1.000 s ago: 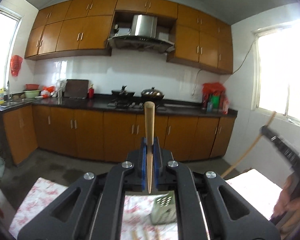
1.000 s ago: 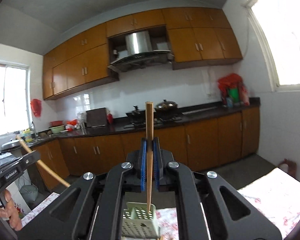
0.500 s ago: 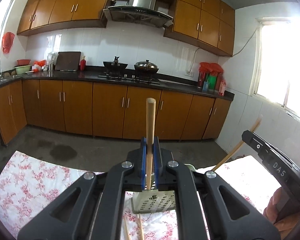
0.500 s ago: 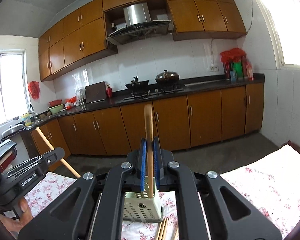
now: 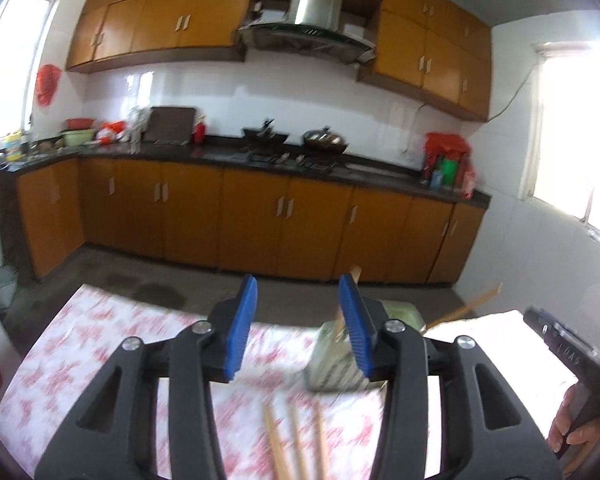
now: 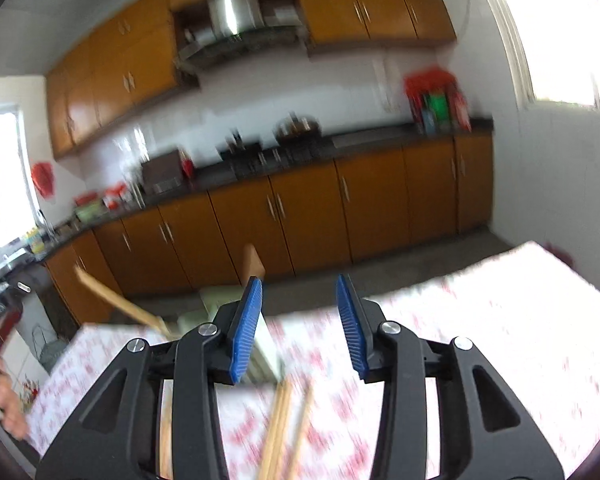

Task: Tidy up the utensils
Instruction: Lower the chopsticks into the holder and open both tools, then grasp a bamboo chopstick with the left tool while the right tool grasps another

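Note:
My left gripper [image 5: 298,320] hangs over the flowered tablecloth with its jaws opening and nothing between the blue pads. Behind its right finger stands the pale perforated utensil holder [image 5: 330,364]. One wooden chopstick [image 5: 355,272] pokes up from it and another [image 5: 468,304] leans out to the right. My right gripper [image 6: 298,320] is also opening and empty. Here the holder [image 6: 216,304] sits behind its left finger, with one chopstick [image 6: 254,262] upright and one [image 6: 116,300] leaning left. Loose chopsticks [image 5: 292,440] [image 6: 284,420] lie on the cloth below both grippers.
The table [image 5: 100,340] carries a white cloth with red flowers; its far edge drops to a grey floor. Brown cabinets and a dark counter [image 5: 260,160] line the far wall. A hand [image 5: 572,432] holds the other gripper's body at the right edge.
Both grippers sank toward the table and opened. The chopstick each one held has left its pads and now stands in the holder. Both views are blurred by motion.

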